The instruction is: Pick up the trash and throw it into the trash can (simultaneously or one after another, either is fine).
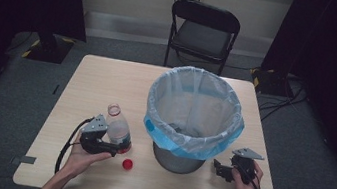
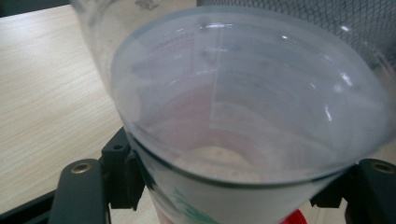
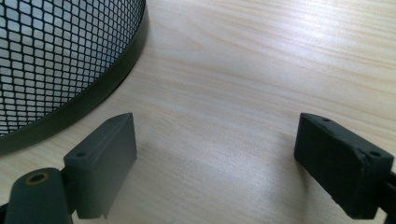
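Observation:
A clear plastic bottle (image 1: 118, 128) with no cap stands upright on the wooden table (image 1: 103, 79), left of the bin. My left gripper (image 1: 115, 148) is shut on its lower part; in the left gripper view the bottle (image 2: 243, 102) spans the space between both jaws. A red cap (image 1: 127, 164) lies on the table just right of that gripper, and its red edge (image 2: 294, 217) peeks in below the bottle. My right gripper (image 1: 218, 169) rests open near the bin's base, and its view (image 3: 215, 163) has only bare tabletop between the jaws.
A black mesh waste bin (image 1: 192, 116) with a blue-and-white plastic liner stands at the table's centre right; its mesh wall (image 3: 60, 56) is close to my right gripper. A black folding chair (image 1: 202, 31) stands beyond the far edge.

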A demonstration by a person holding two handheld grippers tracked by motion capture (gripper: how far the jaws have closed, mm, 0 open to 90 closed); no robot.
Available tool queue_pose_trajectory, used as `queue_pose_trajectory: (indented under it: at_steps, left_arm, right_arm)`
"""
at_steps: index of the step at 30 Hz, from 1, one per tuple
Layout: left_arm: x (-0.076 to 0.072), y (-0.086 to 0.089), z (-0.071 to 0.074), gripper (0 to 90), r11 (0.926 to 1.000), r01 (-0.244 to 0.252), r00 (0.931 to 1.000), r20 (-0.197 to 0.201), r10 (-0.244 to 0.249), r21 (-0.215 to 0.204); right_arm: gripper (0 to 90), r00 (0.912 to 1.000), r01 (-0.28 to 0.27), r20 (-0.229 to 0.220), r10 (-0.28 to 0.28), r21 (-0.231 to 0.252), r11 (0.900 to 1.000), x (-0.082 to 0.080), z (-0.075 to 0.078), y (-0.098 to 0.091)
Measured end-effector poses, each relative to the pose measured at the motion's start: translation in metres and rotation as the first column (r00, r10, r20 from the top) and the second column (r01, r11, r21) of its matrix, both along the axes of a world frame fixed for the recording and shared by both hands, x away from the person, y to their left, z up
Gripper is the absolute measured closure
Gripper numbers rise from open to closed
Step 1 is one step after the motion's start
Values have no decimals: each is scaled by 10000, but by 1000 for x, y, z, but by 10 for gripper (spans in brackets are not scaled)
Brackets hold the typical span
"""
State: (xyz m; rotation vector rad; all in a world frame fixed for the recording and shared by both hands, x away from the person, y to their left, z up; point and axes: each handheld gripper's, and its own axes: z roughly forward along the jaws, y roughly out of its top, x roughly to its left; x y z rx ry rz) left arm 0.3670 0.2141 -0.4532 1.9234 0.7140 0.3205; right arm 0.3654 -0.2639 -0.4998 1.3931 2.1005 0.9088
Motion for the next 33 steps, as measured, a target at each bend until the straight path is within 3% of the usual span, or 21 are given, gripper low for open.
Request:
queue_pose_trajectory:
  at_steps: [11, 16, 24, 28, 33]
  left_arm:
    - [0, 9, 5, 288, 9968, -229, 9995, -240, 211, -772]
    - [1, 13, 11, 288, 9935, 15, 9996, -275, -46, -1135]
    - [-3, 19, 27, 289, 9876, 116, 9999, 40, -111, -1567]
    - [-3, 22, 34, 290, 9875, 63, 9999, 166, -37, -1577]
    - [-3, 27, 44, 290, 9811, 86, 9995, 328, -23, -1934]
  right_arm:
    - [123, 10000, -4, -7, 4, 4, 10000, 0, 0, 0]
    - [123, 10000, -3, -3, 3, 1, 10000, 0, 0, 0]
    - [118, 9999, -97, -34, 97, 2, 10000, 1, 0, -1]
    - [118, 9999, -99, -34, 99, 1, 10000, 1, 0, -1]
    - [118, 9999, -93, -43, 93, 5, 10000, 1, 0, -1]
